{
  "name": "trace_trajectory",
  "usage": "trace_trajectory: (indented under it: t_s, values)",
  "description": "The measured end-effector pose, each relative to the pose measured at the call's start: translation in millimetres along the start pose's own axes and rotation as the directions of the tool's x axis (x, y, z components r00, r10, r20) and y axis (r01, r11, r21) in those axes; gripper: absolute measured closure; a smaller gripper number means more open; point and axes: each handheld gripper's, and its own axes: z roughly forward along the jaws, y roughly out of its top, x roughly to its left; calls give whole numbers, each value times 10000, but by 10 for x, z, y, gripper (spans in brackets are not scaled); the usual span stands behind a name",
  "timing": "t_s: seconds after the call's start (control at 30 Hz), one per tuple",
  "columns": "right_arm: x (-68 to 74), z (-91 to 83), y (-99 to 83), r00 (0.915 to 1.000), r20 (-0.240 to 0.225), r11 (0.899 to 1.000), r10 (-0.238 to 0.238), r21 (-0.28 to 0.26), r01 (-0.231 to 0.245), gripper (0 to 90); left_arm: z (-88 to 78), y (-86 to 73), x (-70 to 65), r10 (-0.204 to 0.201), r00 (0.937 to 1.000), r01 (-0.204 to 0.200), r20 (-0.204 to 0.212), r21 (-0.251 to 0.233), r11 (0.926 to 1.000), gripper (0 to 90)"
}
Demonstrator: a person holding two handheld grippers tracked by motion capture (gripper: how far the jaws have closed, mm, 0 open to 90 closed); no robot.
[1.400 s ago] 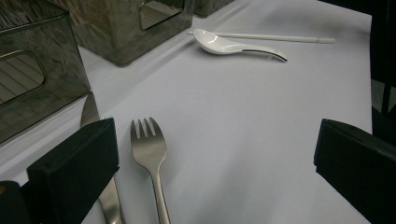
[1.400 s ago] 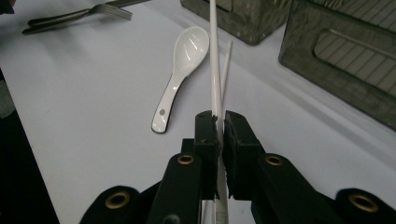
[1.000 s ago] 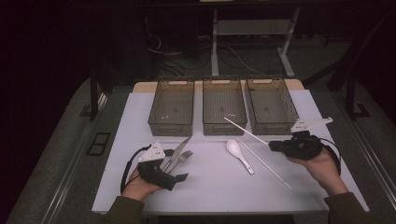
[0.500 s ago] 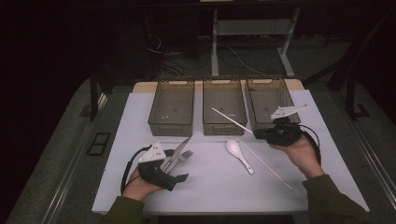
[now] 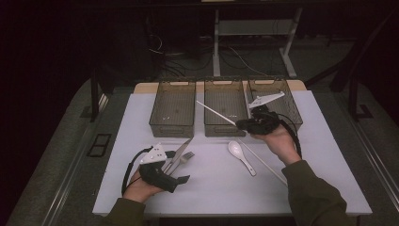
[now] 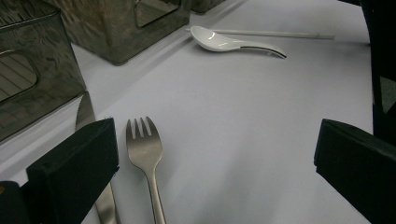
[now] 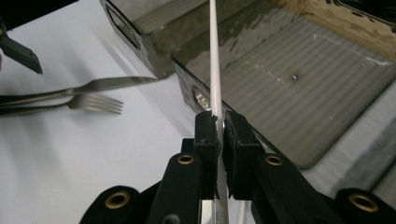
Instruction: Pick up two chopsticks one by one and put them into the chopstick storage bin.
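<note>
Smoky plastic bins [image 5: 225, 106], three in the high view, stand behind one spoon [image 5: 241, 156], one fork [image 5: 182, 161], one knife [image 5: 178, 154] and a second chopstick [image 5: 263, 161]; the right gripper [image 5: 241, 124] holds a white chopstick [image 5: 215, 113] over the middle bin. From the left gripper [image 6: 210, 163], jaws spread, the knife is half hidden. The right gripper view shows pads [image 7: 204, 135] pinching the chopstick, its tip cut off.

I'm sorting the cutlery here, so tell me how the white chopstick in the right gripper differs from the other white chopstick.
The held chopstick is clamped between the jaws of the right gripper; the other chopstick lies loose on the white table. The held chopstick hangs in the air, its tip over the middle bin; the other chopstick lies flat beside the white spoon, clear of the bins. Both are thin, white and straight.
</note>
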Motion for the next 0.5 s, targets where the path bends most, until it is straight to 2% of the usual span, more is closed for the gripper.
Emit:
trace_trajectory:
  t_s: [0.2,0.23,0.5]
  values:
    - [85,200,174,9999,-42,9998,-135,167,135,841,5,0,-6,-9,10000,9,1,-28,10000,0]
    - [114,273,228,9999,-95,9998,-53,214,55,841,9,-1,-8,-62,10000,62,10,-73,10000,0]
    - [195,498,444,9997,-186,9995,141,281,-136,841,12,2,-2,30,10000,-30,72,-16,10000,0]
